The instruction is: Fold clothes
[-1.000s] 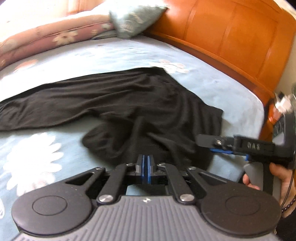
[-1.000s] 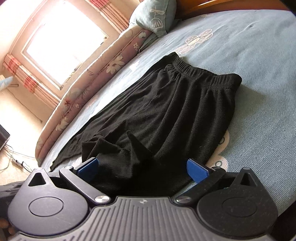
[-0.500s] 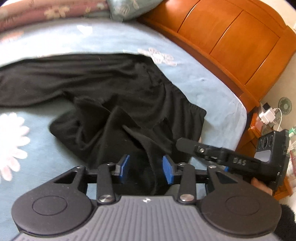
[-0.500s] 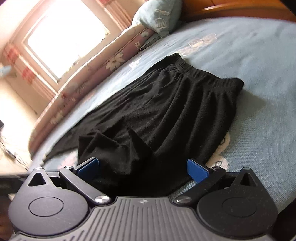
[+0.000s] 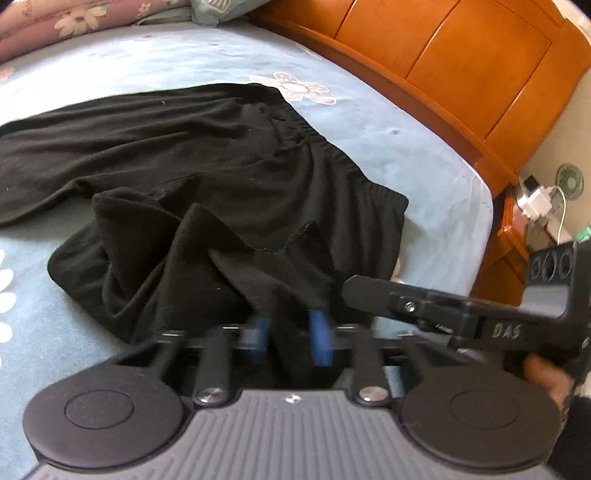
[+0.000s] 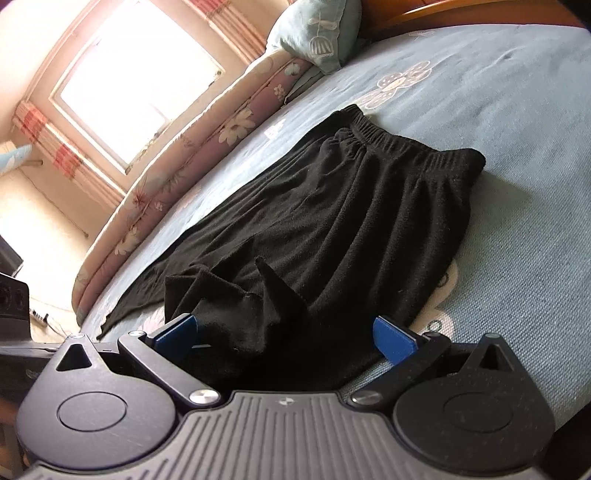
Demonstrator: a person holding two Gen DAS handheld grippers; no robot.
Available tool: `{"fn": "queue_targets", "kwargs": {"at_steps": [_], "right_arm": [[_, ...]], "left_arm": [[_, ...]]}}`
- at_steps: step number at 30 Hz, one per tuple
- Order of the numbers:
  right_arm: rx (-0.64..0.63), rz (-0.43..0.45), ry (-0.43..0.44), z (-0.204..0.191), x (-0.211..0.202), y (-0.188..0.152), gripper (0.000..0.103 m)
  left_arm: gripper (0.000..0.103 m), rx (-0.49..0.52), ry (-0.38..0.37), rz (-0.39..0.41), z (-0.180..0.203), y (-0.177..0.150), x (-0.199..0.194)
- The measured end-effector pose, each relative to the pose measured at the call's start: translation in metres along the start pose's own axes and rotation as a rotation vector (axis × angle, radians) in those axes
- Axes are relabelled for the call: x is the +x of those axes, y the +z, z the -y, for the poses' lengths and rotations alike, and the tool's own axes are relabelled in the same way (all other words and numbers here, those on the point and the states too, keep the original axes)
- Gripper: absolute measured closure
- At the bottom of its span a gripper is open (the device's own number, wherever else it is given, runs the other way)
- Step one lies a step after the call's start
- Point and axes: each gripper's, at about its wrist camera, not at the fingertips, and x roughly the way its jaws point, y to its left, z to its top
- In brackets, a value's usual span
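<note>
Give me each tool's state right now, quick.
Left tool: open, pads apart with black garment fabric between them, blurred.
Right tool: wide open, straddling the garment's bunched edge, gripping nothing.

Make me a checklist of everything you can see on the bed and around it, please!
Surface: blue flowered bed sheet, mostly flat.
Job's things: black trousers, waistband toward the headboard, one leg bunched near the grippers.
Clutter: pillow; pink floral quilt rolled along the far edge.
Grippers: left gripper partly open, black cloth between its blue pads; right gripper wide open over the cloth.
Cables: white charger with cord on the nightstand.
Surroundings: wooden headboard, bright window, small fan.
</note>
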Motion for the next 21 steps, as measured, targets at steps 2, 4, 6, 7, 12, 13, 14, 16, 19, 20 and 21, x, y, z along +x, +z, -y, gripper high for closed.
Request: {"fn": "queue_targets", "kwargs": {"at_steps": [2, 4, 6, 7, 12, 13, 14, 16, 19, 20, 21], "right_arm": [[0.003, -0.015, -0.002, -0.003, -0.001, 0.003, 0.0], [0.037, -0.032, 0.027, -0.004, -0.002, 0.007, 0.0], [0.06, -0.049, 0.054, -0.007, -0.004, 0.011, 0.0], [0.065, -0.054, 0.062, -0.01, -0.005, 0.013, 0.0], [0.058, -0.084, 0.074, -0.024, -0.011, 0.017, 0.0], [0.064, -0.095, 0.085, -0.026, -0.012, 0.018, 0.0], [0.067, -0.104, 0.093, -0.028, -0.013, 0.018, 0.0], [0.057, -0.114, 0.093, -0.034, -0.013, 0.017, 0.0], [0.04, -0.132, 0.068, -0.04, -0.011, 0.014, 0.0], [0.035, -0.14, 0.061, -0.042, -0.01, 0.012, 0.0], [0.029, -0.148, 0.054, -0.044, -0.009, 0.011, 0.0]], "left_arm": [[0.1, -0.001, 0.009, 0.015, -0.001, 0.0, -0.003], [0.103, -0.008, 0.011, 0.037, -0.002, 0.0, -0.008], [0.103, -0.009, 0.001, 0.063, -0.002, 0.001, -0.015], [0.103, -0.01, 0.001, 0.077, -0.003, 0.001, -0.019], [0.103, -0.052, 0.024, 0.13, -0.013, -0.003, -0.043], [0.103, -0.075, 0.025, 0.139, -0.018, -0.004, -0.048], [0.103, -0.099, 0.026, 0.149, -0.023, -0.006, -0.053], [0.103, -0.135, 0.046, 0.172, -0.031, -0.009, -0.063], [0.103, -0.173, 0.078, 0.215, -0.041, -0.016, -0.079], [0.103, -0.188, 0.084, 0.232, -0.044, -0.019, -0.085], [0.103, -0.202, 0.092, 0.248, -0.047, -0.021, -0.091]]}}
